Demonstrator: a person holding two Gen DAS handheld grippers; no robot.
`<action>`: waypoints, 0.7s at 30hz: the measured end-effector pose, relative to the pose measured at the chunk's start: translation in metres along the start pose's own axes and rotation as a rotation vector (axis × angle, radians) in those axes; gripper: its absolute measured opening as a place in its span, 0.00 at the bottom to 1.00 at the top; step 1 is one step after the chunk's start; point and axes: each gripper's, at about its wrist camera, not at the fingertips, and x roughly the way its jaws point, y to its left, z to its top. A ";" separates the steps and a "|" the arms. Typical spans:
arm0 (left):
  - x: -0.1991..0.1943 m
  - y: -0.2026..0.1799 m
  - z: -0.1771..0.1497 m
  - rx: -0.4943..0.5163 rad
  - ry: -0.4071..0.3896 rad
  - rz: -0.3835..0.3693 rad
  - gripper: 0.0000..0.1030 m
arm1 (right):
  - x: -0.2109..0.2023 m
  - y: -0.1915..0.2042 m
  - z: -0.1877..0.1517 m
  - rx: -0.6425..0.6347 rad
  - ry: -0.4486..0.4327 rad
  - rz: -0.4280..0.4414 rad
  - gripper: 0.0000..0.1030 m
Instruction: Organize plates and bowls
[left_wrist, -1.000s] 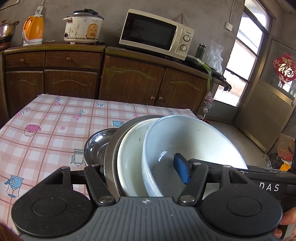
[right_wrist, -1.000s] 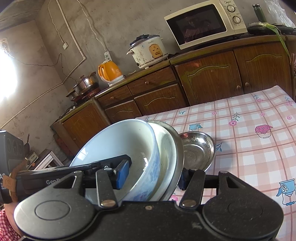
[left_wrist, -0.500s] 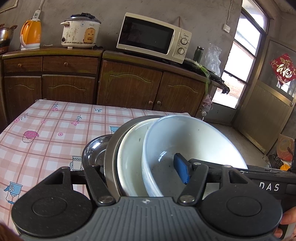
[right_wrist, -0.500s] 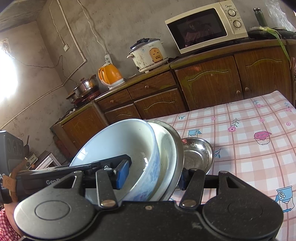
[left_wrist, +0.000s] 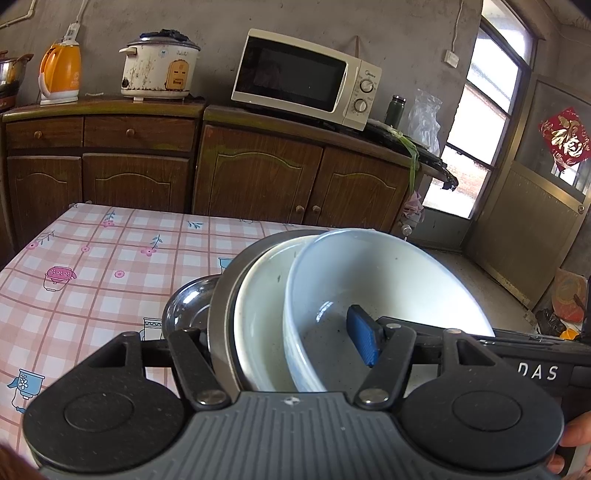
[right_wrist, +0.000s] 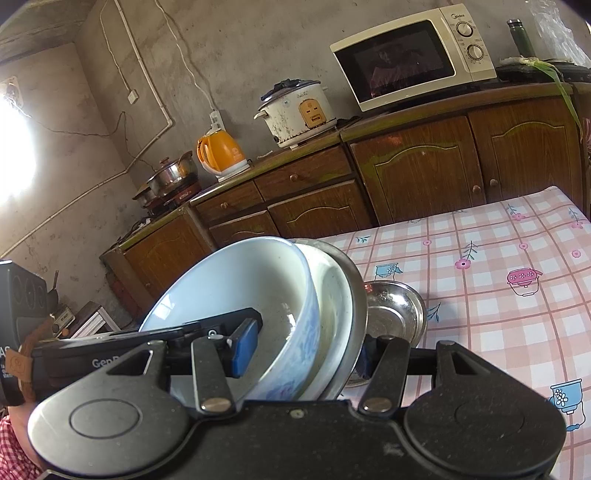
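Note:
A stack of dishes is held on edge between both grippers: a white bowl with blue flowers (left_wrist: 388, 288) (right_wrist: 258, 295), a white plate (left_wrist: 258, 321) (right_wrist: 334, 314) and a steel plate (left_wrist: 221, 306) (right_wrist: 356, 295). My left gripper (left_wrist: 280, 343) is shut on the stack, one blue pad inside the bowl. My right gripper (right_wrist: 306, 350) is shut on the same stack from the opposite side. A small steel dish (left_wrist: 188, 306) (right_wrist: 395, 310) lies on the table behind the stack.
The table has a pink checked cloth (left_wrist: 92, 266) (right_wrist: 498, 295). Wooden cabinets (left_wrist: 258, 173) stand behind it with a microwave (left_wrist: 303, 77), a rice cooker (left_wrist: 159, 70) and an orange kettle (left_wrist: 61, 72). A door and window are at the right (left_wrist: 498, 129).
Both grippers with the stack have drawn back from the table and risen a little; the steel dish and cloth look farther off. The grip has not changed.

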 end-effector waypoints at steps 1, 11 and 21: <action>0.000 0.000 0.000 0.000 0.000 0.000 0.64 | -0.001 0.000 0.001 0.000 -0.001 0.000 0.63; 0.002 0.001 0.003 0.000 -0.005 -0.001 0.64 | -0.001 0.000 0.002 -0.001 -0.002 0.000 0.63; 0.003 0.002 0.003 -0.003 0.000 0.001 0.64 | 0.000 0.000 0.003 0.000 -0.001 0.000 0.63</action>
